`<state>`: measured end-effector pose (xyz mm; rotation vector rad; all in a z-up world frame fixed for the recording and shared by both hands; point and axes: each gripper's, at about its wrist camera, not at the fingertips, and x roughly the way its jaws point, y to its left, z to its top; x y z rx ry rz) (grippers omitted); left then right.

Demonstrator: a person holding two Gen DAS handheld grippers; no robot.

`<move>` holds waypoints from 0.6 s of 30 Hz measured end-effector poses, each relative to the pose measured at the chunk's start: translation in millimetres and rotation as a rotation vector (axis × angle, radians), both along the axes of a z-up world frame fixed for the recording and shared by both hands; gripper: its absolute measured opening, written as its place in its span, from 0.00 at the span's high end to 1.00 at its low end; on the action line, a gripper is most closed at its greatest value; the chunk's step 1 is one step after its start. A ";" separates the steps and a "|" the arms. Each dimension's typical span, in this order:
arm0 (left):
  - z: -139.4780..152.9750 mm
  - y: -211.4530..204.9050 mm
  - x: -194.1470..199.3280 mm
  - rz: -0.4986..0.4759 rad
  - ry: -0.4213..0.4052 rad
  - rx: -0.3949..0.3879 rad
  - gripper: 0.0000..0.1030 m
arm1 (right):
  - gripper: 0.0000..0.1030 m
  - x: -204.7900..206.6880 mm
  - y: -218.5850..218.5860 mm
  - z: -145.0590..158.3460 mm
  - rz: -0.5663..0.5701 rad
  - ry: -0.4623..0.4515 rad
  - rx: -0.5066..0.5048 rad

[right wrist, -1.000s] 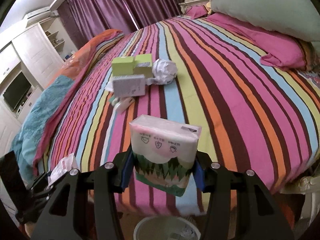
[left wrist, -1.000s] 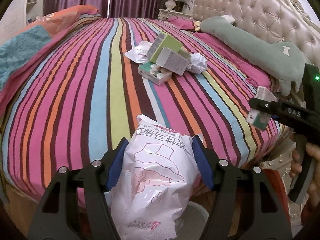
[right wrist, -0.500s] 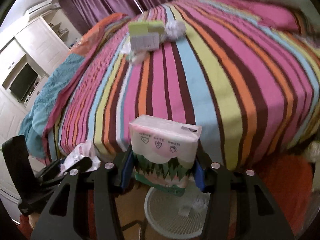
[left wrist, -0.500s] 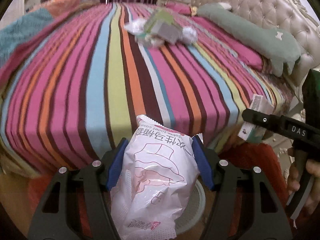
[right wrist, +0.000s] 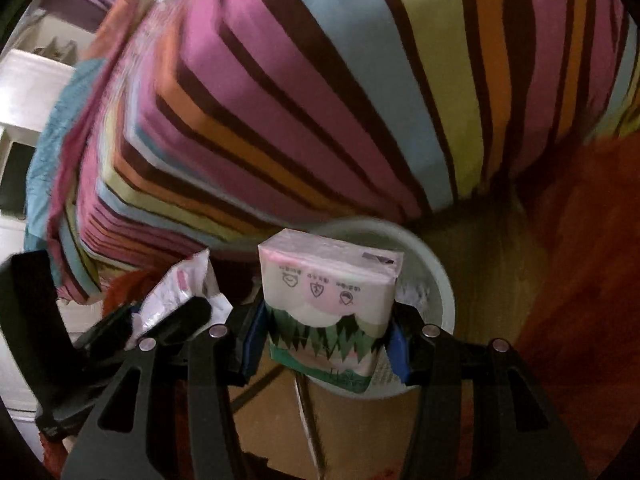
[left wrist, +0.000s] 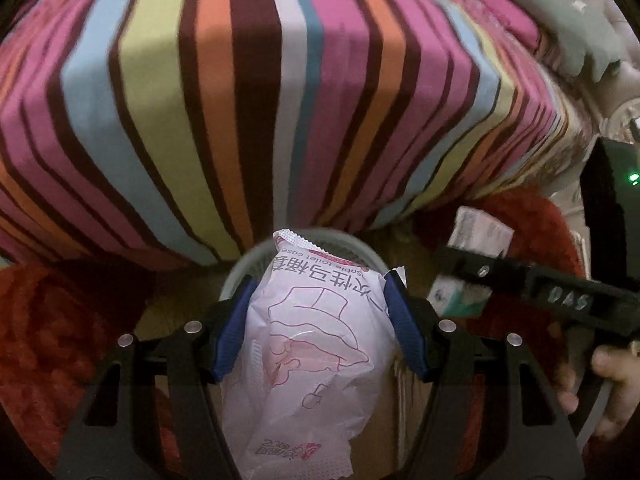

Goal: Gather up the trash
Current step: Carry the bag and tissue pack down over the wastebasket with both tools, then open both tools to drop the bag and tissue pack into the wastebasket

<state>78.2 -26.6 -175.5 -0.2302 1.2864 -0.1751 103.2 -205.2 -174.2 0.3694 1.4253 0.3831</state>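
Note:
My left gripper is shut on a crinkled white-and-pink plastic pack; its blue pads press both sides. Behind the pack's top shows the rim of a pale round waste bin on the floor. My right gripper is shut on a white, pink and green tissue pack, held above the same pale bin. In the left wrist view the right gripper comes in from the right with its tissue pack. In the right wrist view the left gripper's fingers and its pack sit low on the left.
The striped bedspread hangs over the bed's edge right behind the bin. A red shaggy rug lies either side of it on a wooden floor. A person's hand holds the right gripper. White cabinets stand far left.
Both grippers have dropped from over the bed toward the floor and tilted down. The bin has come up under both packs; the trash pile on the bed has left view. Both grips are unchanged.

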 end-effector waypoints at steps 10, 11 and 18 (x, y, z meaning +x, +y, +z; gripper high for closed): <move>-78.4 3.0 11.2 0.075 0.324 -0.035 0.38 | 0.54 13.7 13.9 -70.2 -0.016 0.264 -0.027; -87.9 6.0 12.2 0.098 0.357 -0.040 0.38 | 0.54 14.4 15.2 -74.4 -0.018 0.279 -0.030; -118.4 10.5 16.0 0.146 0.453 -0.059 0.38 | 0.54 16.9 19.3 -105.7 -0.028 0.347 -0.073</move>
